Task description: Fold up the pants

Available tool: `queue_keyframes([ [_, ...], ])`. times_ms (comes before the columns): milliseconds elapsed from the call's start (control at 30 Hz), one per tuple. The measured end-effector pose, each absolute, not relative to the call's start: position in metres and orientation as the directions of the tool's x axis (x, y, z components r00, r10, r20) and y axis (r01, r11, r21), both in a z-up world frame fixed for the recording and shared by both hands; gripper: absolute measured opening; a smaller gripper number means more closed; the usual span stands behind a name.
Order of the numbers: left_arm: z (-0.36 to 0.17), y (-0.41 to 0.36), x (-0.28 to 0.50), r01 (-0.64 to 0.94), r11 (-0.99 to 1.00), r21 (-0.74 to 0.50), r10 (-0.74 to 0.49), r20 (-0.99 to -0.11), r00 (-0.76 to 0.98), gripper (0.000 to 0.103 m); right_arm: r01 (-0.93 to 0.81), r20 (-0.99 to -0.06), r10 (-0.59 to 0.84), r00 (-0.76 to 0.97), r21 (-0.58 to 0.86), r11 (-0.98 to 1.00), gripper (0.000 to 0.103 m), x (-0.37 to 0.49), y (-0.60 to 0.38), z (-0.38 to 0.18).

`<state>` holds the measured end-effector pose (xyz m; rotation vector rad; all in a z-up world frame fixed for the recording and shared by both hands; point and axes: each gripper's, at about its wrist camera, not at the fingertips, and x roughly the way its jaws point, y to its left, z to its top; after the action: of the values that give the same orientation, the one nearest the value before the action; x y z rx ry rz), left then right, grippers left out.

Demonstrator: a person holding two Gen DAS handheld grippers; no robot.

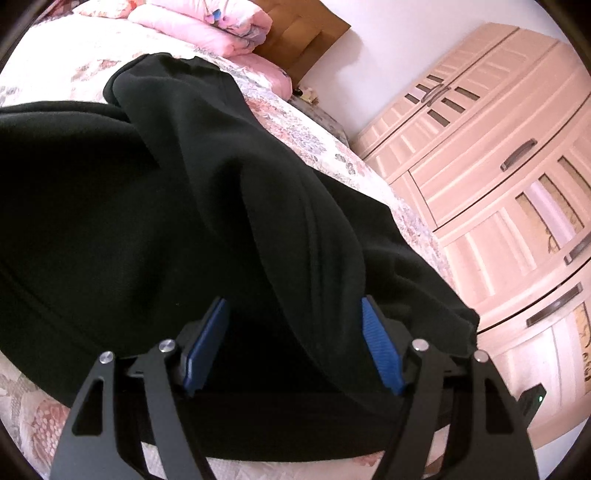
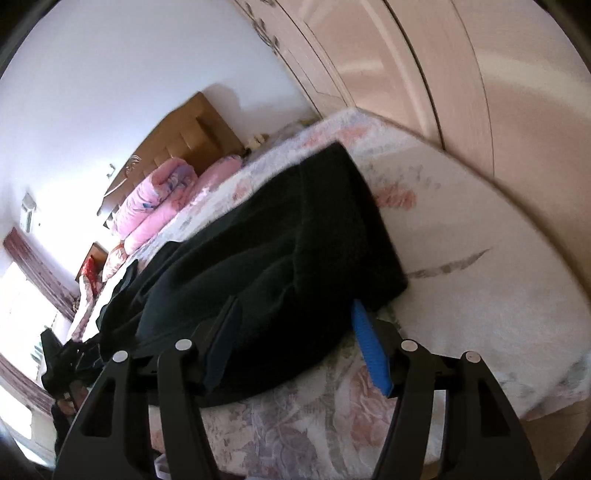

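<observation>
Left wrist view: both grippers' jaws apart over black pants [image 1: 184, 203] on bed [image 1: 314, 140].

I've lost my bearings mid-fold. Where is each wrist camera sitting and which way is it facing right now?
Left wrist: on the left gripper, angled down over the black pants on the floral bed, wardrobe beyond; only its blue-padded open fingers show.
Right wrist: on the right gripper, angled down at the pants' edge, facing the headboard; only its open fingers show.
Shared: pants, bed, pink quilt, headboard, wardrobe.
</observation>
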<state>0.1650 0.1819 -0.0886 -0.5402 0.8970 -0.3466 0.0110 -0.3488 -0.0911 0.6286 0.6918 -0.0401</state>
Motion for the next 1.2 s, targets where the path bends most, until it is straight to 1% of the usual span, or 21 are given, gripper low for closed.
queue_keyframes([
  [33, -0.089, 0.182, 0.165, 0.062, 0.818, -0.571, -0.494, -0.645, 0.583, 0.065, 0.237, -0.601, 0.162, 0.783, 0.529, 0.815, 0.06, 0.013, -0.349, -0.092],
  [67, -0.089, 0.182, 0.165, 0.066, 0.819, -0.57, -0.498, -0.648, 0.577, 0.055, 0.24, -0.597, 0.154, 0.788, 0.527, 0.815, 0.049, 0.014, -0.35, -0.092],
  [100, -0.091, 0.181, 0.166, 0.073, 0.816, -0.573, -0.508, -0.651, 0.564, 0.04, 0.265, -0.603, 0.121, 0.789, 0.512, 0.817, 0.037, 0.014, -0.351, -0.091],
  [133, -0.092, 0.18, 0.167, 0.082, 0.812, -0.577, -0.519, -0.652, 0.553, 0.032, 0.262, -0.6, 0.123, 0.791, 0.512, 0.818, 0.031, 0.014, -0.351, -0.09],
  [233, -0.088, 0.176, 0.163, 0.099, 0.826, -0.555, -0.507, -0.657, 0.558, 0.029, 0.253, -0.602, 0.112, 0.79, 0.487, 0.836, 0.03, 0.012, -0.344, -0.089],
  [267, -0.084, 0.177, 0.161, 0.1, 0.824, -0.558, -0.51, -0.654, 0.558, 0.03, 0.253, -0.607, 0.108, 0.787, 0.477, 0.842, 0.029, 0.012, -0.343, -0.09],
  [333, -0.079, 0.18, 0.159, 0.088, 0.819, -0.567, -0.512, -0.653, 0.558, 0.046, 0.253, -0.604, 0.116, 0.788, 0.489, 0.835, 0.029, 0.01, -0.344, -0.09],
  [367, -0.075, 0.184, 0.159, 0.057, 0.826, -0.561, -0.49, -0.664, 0.565, 0.073, 0.251, -0.604, 0.122, 0.788, 0.495, 0.832, 0.029, 0.009, -0.345, -0.091],
  [400, -0.071, 0.184, 0.16, 0.046, 0.831, -0.554, -0.476, -0.667, 0.572, 0.086, 0.25, -0.604, 0.124, 0.788, 0.497, 0.831, 0.029, 0.009, -0.346, -0.091],
  [533, -0.048, 0.172, 0.168, 0.07, 0.881, -0.467, -0.411, -0.685, 0.601, 0.086, 0.25, -0.602, 0.127, 0.789, 0.502, 0.828, 0.029, 0.01, -0.345, -0.091],
  [633, -0.033, 0.145, 0.182, 0.087, 0.95, -0.299, -0.289, -0.739, 0.609, 0.086, 0.248, -0.601, 0.132, 0.788, 0.507, 0.825, 0.03, 0.009, -0.345, -0.091],
  [767, -0.047, 0.096, 0.215, 0.115, 0.993, 0.026, -0.037, -0.859, 0.51, 0.087, 0.247, -0.601, 0.134, 0.788, 0.509, 0.824, 0.03, 0.008, -0.345, -0.092],
  [800, -0.056, 0.085, 0.221, 0.128, 0.983, 0.131, 0.05, -0.864, 0.502, 0.082, 0.247, -0.601, 0.134, 0.788, 0.508, 0.825, 0.03, 0.008, -0.345, -0.092],
  [833, -0.064, 0.079, 0.225, 0.132, 0.967, 0.218, 0.124, -0.856, 0.501, 0.048, 0.246, -0.602, 0.133, 0.788, 0.505, 0.827, 0.03, 0.008, -0.345, -0.092],
  [867, -0.067, 0.08, 0.226, 0.126, 0.964, 0.235, 0.142, -0.853, 0.503, 0.032, 0.246, -0.602, 0.133, 0.787, 0.504, 0.828, 0.03, 0.008, -0.346, -0.092],
  [900, -0.064, 0.087, 0.224, 0.122, 0.974, 0.192, 0.102, -0.848, 0.52, 0.021, 0.245, -0.603, 0.133, 0.787, 0.502, 0.829, 0.03, 0.009, -0.346, -0.091],
  [967, -0.047, 0.11, 0.213, 0.108, 0.993, 0.044, -0.025, -0.826, 0.563, 0.019, 0.236, -0.599, 0.129, 0.79, 0.491, 0.838, 0.028, 0.008, -0.344, -0.088],
  [1033, -0.017, 0.153, 0.182, 0.117, 0.966, -0.231, -0.252, -0.732, 0.633, 0.019, 0.215, -0.58, 0.128, 0.805, 0.485, 0.847, 0.027, 0.006, -0.343, -0.081],
  [1100, -0.003, 0.184, 0.151, 0.123, 0.919, -0.373, -0.354, -0.649, 0.673, 0.019, 0.196, -0.553, 0.129, 0.823, 0.49, 0.849, 0.026, 0.002, -0.343, -0.072],
  [1167, -0.01, 0.203, 0.128, 0.125, 0.89, -0.438, -0.404, -0.632, 0.662, 0.019, 0.192, -0.534, 0.12, 0.837, 0.492, 0.849, 0.026, -0.004, -0.345, -0.064],
  [1200, -0.024, 0.207, 0.12, 0.116, 0.89, -0.44, -0.408, -0.657, 0.634, 0.019, 0.194, -0.536, 0.117, 0.836, 0.489, 0.85, 0.026, -0.006, -0.346, -0.064],
])
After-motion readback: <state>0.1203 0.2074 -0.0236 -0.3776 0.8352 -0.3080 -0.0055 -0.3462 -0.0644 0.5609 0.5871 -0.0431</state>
